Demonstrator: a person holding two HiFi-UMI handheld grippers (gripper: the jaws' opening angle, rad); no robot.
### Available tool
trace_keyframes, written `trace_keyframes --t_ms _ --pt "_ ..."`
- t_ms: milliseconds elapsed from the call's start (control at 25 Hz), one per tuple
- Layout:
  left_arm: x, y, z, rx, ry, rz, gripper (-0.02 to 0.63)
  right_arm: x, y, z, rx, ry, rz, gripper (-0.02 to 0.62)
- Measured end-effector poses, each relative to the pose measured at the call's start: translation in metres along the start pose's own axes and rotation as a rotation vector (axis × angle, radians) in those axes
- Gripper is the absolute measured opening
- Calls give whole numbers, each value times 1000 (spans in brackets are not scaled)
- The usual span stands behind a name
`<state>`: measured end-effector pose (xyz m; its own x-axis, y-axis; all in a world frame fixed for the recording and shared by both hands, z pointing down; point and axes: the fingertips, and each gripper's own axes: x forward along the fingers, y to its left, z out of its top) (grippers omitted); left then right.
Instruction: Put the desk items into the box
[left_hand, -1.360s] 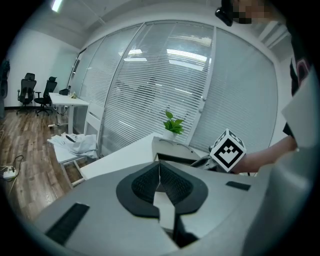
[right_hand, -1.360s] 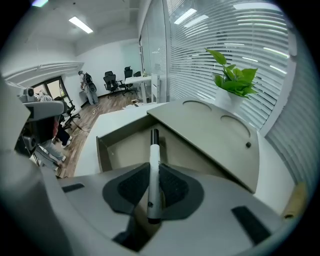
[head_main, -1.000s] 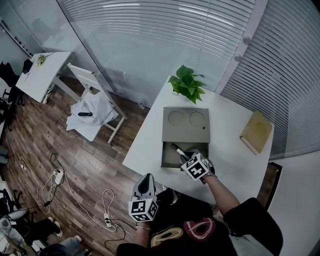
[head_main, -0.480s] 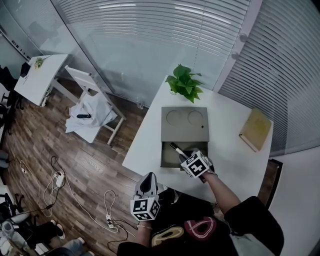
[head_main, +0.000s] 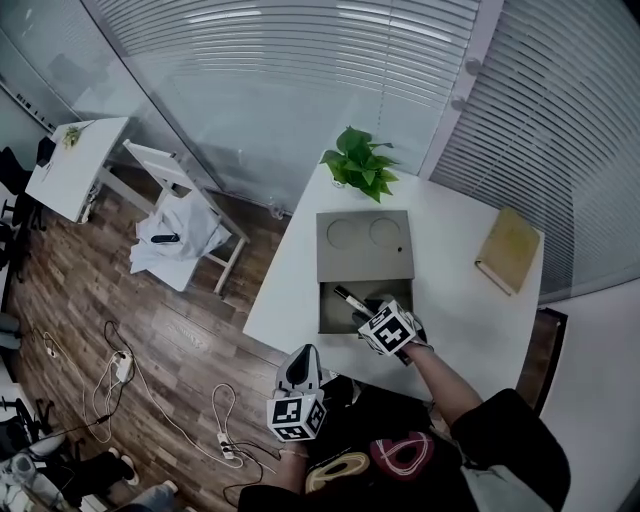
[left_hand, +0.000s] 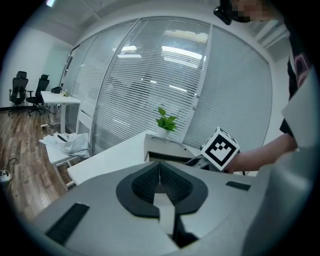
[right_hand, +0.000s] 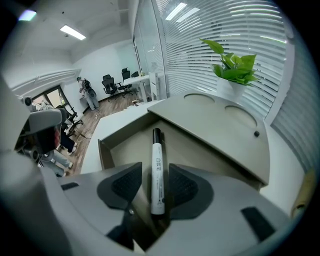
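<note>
A grey box with a half-slid lid lies on the white table. My right gripper hovers over the box's open end. Its jaws are opening, and a white marker with a black cap lies between them, with a gap to each pad. The marker points into the box's cavity. My left gripper hangs below the table's near edge with its jaws shut and nothing in them. In the left gripper view, the left gripper faces the box.
A potted plant stands at the table's far edge behind the box. A tan book lies at the right side. To the left are a wooden floor with cables and a white chair with cloth.
The right gripper stays over the box's open end with the marker. The left gripper has drifted slightly right and the head view has shifted a little.
</note>
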<state>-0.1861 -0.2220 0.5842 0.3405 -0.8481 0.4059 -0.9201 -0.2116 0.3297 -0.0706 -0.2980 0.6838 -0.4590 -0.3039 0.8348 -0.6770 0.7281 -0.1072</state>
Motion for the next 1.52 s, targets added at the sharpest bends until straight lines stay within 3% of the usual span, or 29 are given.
trace_keyframes --t_ms 360,680,920,1520 --pt "3 -7 2 8 -10 -12 18 -22 1 -1 78 -83 11 209" --pt "4 -31 3 16 -21 -65 18 -67 10 7 117 -225 -10 209" --pt "9 -47 6 9 -38 -103 18 -90 20 -3 165 -270 26 209" --pt "22 -81 4 68 -37 -186 18 -152 -17 -49 275 -423 -236 203"
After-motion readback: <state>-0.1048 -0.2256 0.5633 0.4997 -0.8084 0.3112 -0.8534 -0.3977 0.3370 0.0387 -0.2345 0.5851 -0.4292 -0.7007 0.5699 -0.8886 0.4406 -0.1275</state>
